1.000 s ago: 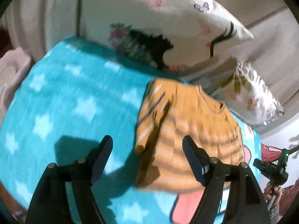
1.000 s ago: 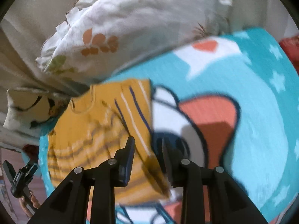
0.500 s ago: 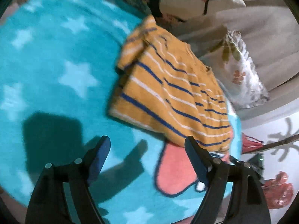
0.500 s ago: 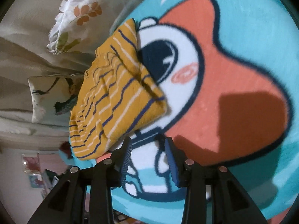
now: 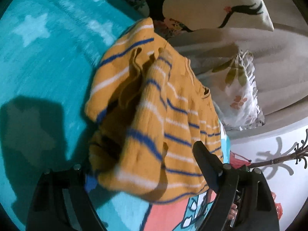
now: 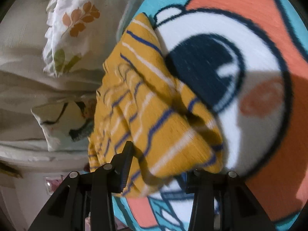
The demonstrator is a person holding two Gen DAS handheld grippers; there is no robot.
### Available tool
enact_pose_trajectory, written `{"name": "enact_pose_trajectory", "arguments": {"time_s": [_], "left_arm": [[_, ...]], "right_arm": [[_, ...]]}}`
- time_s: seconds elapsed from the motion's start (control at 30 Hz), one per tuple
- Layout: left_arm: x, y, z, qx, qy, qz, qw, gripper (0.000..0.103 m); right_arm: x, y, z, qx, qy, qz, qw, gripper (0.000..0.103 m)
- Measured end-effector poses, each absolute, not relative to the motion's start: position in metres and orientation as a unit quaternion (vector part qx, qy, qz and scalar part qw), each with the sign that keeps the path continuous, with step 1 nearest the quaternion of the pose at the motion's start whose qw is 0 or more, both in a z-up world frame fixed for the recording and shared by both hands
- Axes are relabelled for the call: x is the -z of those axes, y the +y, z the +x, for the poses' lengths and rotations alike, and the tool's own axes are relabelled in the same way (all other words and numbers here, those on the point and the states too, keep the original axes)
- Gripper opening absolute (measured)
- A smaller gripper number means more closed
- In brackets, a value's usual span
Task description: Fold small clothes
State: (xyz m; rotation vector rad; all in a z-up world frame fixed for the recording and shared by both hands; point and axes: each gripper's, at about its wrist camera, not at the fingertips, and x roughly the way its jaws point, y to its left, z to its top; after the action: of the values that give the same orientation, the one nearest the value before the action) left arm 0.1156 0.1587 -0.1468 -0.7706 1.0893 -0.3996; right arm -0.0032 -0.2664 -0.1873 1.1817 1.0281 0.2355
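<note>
**Ana:** Teal blanket (image 5: 44, 80) with white stars, a big cartoon face printed on it, pillows (image 6: 71, 28) behind. Where's the garment?

**Ben:** The little mustard striped top (image 5: 154, 119) lies rumpled on the blanket, its near hem just ahead of both sets of jaws. The left gripper (image 5: 140, 165) has just been widening its jaws; the hem lies between them, the fabric hides its left finger, and I see no pinch. The right gripper (image 6: 163, 163) has been opening too, narrower, with the hem's other corner over the gap, loose.

**Ana:** How will it handle?

**Ben:** Light, soft ribbed knit, I'd judge: limp, stretchy, clinging to the fleece. Take the hem corners nearest each jaw, pinching both layers.
</note>
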Motion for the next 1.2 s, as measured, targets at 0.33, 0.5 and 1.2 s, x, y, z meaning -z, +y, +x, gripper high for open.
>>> {"name": "enact_pose_trajectory", "arguments": {"time_s": [0.33, 0.5, 1.2], "left_arm": [[0.139, 0.159, 0.125, 0.125, 0.534, -0.337, 0.765, 0.018], [0.104, 0.161, 0.082, 0.127, 0.527, -0.324, 0.776, 0.016], [0.074, 0.233, -0.054, -0.024, 0.486, -0.295, 0.822, 0.058]], "right_arm": [[0.184, -0.265, 0.008, -0.077, 0.468, 0.543, 0.693, 0.018], [0.158, -0.274, -0.022, -0.100, 0.467, 0.535, 0.696, 0.011], [0.101, -0.330, -0.148, -0.039, 0.458, 0.413, 0.786, 0.026]]}}
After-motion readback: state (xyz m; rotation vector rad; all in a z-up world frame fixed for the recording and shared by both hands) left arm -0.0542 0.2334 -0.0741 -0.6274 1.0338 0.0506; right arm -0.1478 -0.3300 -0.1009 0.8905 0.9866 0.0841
